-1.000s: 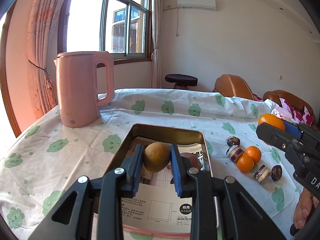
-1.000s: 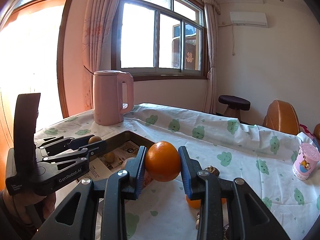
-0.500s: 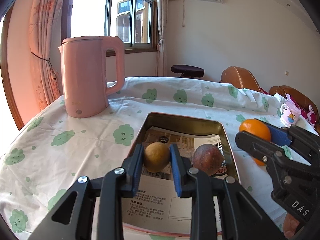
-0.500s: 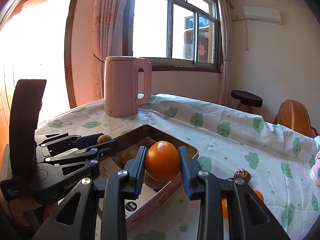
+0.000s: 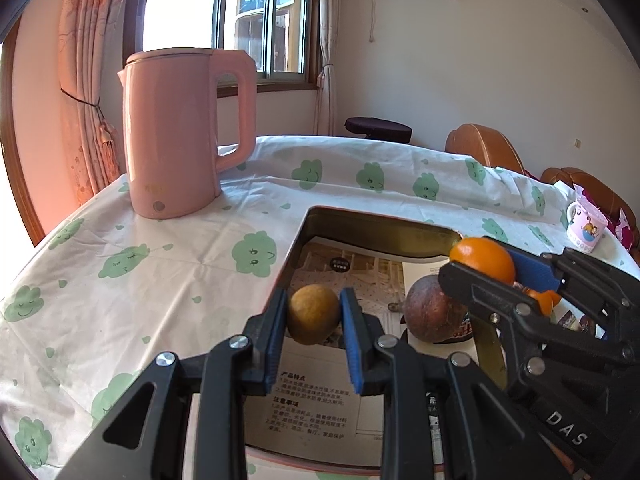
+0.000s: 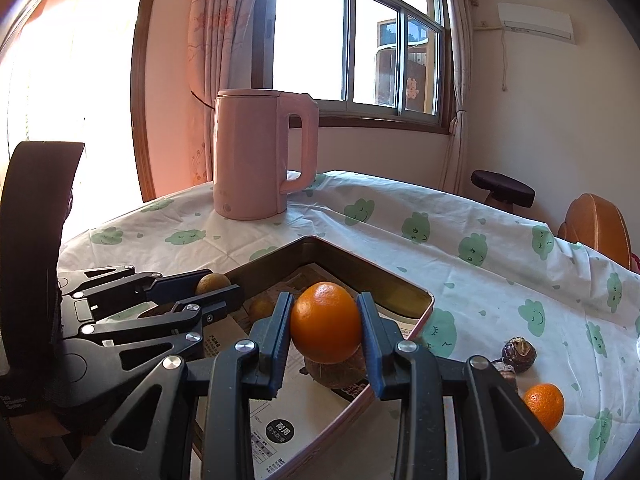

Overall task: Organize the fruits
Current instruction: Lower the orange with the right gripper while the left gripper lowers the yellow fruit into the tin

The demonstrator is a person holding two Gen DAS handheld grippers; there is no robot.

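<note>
My left gripper [image 5: 314, 312] is shut on a small yellow-brown round fruit [image 5: 313, 314] and holds it over the left side of a metal tray [image 5: 380, 226] lined with printed paper. My right gripper [image 6: 326, 326] is shut on an orange [image 6: 326, 322] and holds it over the tray's right part [image 6: 400, 284], just above a dark reddish-brown fruit [image 5: 434, 314] that lies in the tray. The right gripper with its orange [image 5: 482, 260] also shows in the left wrist view. Another small yellow-brown fruit [image 6: 262, 306] lies in the tray.
A pink kettle [image 5: 184, 132] stands at the table's back left. On the cloth right of the tray lie a small orange [image 6: 544, 406] and dark brown round things [image 6: 520, 352]. A printed cup [image 5: 586, 228] stands far right. Chairs and a stool stand behind the table.
Both grippers have moved forward and lower over the tray with their fruits. The right gripper's orange has come over the tray's right part, above the dark fruit.
</note>
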